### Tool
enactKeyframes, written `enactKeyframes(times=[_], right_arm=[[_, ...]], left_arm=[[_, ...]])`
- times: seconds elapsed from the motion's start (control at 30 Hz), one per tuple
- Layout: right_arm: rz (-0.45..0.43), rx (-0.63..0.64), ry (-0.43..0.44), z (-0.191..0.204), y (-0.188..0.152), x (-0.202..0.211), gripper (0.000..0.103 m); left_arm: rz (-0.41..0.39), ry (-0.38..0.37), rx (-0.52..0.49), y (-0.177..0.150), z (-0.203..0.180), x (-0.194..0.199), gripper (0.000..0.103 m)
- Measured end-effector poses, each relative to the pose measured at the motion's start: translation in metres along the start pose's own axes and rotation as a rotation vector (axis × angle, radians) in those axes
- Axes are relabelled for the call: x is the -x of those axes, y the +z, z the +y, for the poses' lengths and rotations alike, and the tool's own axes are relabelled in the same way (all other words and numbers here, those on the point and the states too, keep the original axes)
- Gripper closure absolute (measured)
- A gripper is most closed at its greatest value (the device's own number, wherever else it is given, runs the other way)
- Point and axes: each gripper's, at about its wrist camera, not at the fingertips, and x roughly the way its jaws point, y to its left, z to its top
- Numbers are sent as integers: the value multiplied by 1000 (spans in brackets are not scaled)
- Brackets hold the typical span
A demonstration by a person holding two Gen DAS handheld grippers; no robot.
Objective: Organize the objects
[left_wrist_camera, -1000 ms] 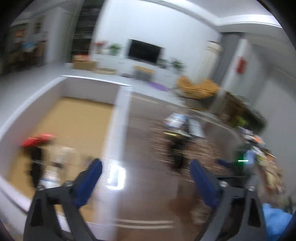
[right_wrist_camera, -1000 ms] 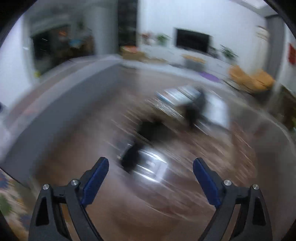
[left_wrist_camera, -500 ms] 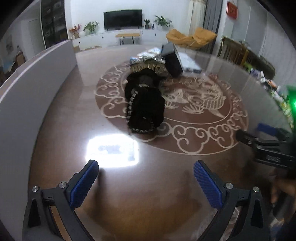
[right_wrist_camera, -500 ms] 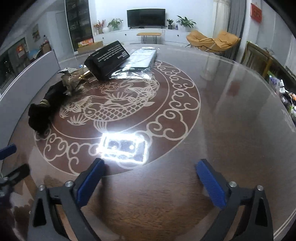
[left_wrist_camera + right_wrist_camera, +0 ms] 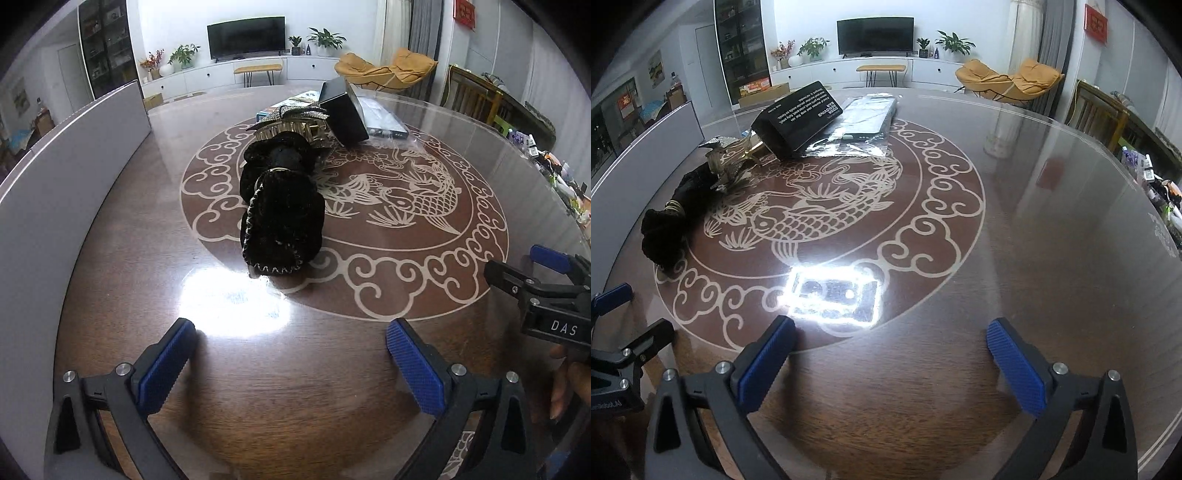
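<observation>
The left tongs [image 5: 290, 350] hang over the bench [image 5: 332, 406] with their blue pads spread wide and nothing between them. The right tongs [image 5: 892, 349] stand just as wide and empty, above a bright glare on the glossy wood. Ahead of the left tongs a black velvet pouch [image 5: 282, 218] lies on the carp pattern. A gold hair clip [image 5: 291, 123] touches its far end, a black box [image 5: 798, 118] leans just beyond, and a plastic-wrapped packet [image 5: 866, 118] lies beside it.

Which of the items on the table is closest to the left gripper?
The black velvet scrunchie. It lies nearest, straight ahead of the left gripper; the hair claw, black box and plastic packet lie beyond it.
</observation>
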Motion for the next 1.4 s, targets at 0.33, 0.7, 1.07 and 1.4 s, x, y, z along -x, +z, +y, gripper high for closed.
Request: enactKeyframes(times=[0.33,0.7,1.07,1.4], right_arm=[[0,0,0,0,0,0,0],[-1,0,0,0,-1,0,0],[-1,0,0,0,0,0,0],[-1,0,0,0,-1,0,0]], left_arm=[[0,-1,0,0,0,0,0],[0,0,-1,0,0,0,0],[2,-7,0,-2,1,3,0],[85,-179,70,24,28,7,0]])
